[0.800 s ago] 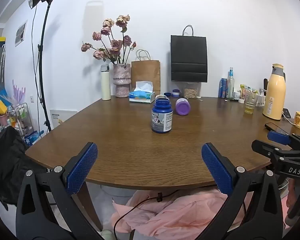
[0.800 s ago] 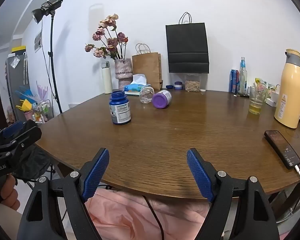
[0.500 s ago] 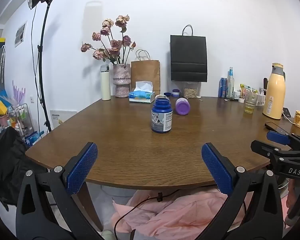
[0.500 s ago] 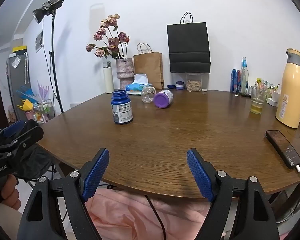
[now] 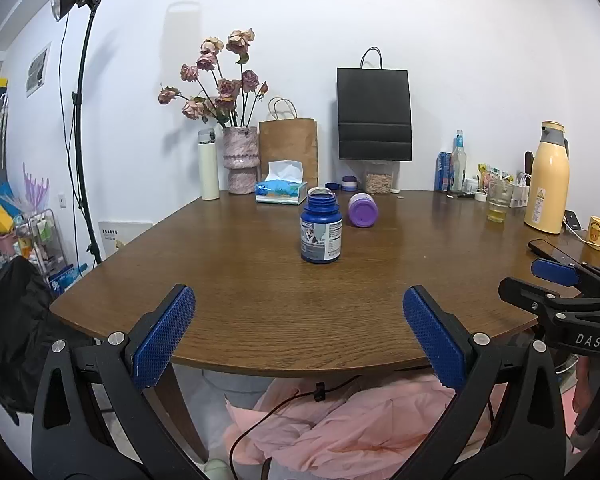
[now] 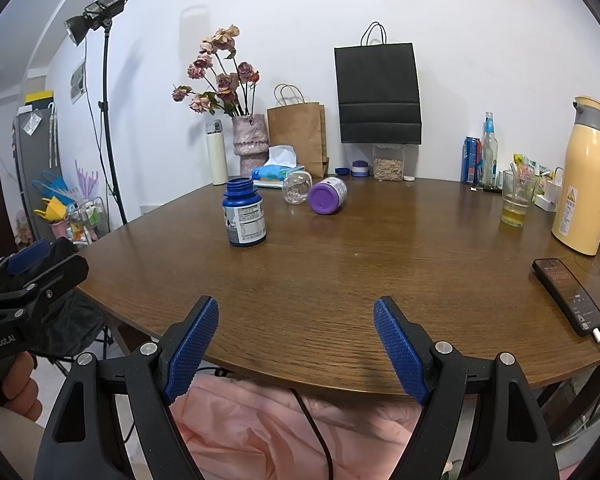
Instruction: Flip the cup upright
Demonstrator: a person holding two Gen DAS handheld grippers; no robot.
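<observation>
moved: your right gripper (image 6: 296, 344) has crept slightly toward the table (image 6: 340, 280) | claws: it and your left gripper (image 5: 298, 336) gape wide, empty | task: not started; clear cup (image 6: 297, 187), probably glass, lies on its side beside purple jar (image 6: 327, 196), far off | containers: cup looks empty; blue bottle (image 6: 244, 214) upright, uncapped
</observation>
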